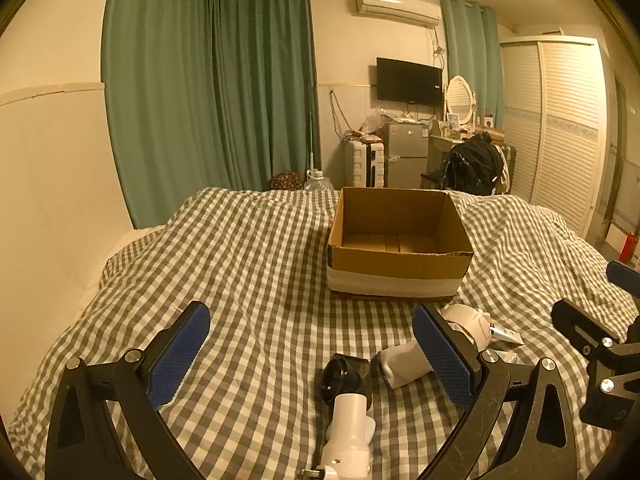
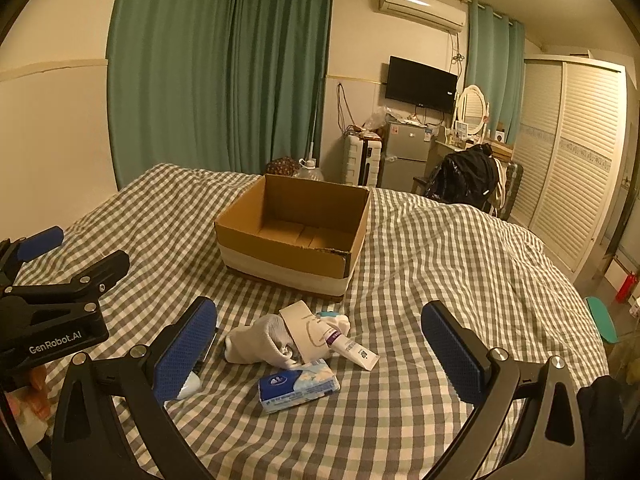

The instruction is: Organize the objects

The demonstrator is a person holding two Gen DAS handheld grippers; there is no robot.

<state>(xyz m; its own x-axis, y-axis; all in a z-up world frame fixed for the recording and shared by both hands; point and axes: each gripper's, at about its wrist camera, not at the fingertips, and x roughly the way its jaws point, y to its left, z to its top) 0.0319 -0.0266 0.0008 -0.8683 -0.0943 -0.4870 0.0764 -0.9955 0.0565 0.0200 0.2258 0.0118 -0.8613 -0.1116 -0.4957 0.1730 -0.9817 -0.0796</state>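
An open, empty cardboard box (image 1: pixel 400 256) (image 2: pixel 292 244) stands on the checked bed cover. In front of it lies a small pile: a white sock (image 2: pixel 256 340) (image 1: pixel 404 366), a white card sleeve (image 2: pixel 306 332), a small tube (image 2: pixel 354 350) and a blue tissue pack (image 2: pixel 298 386). A white device with a black round head (image 1: pixel 346 384) lies between the fingers of my left gripper (image 1: pixel 316 360), which is open and empty. My right gripper (image 2: pixel 320 356) is open and empty, hovering over the pile.
The bed cover (image 2: pixel 440 264) stretches to the left and right of the box. Beyond the bed are green curtains (image 1: pixel 208 92), a suitcase (image 1: pixel 364 162), a small fridge (image 1: pixel 406 152), a chair with a black jacket (image 1: pixel 474 164) and a louvred wardrobe (image 1: pixel 560 128).
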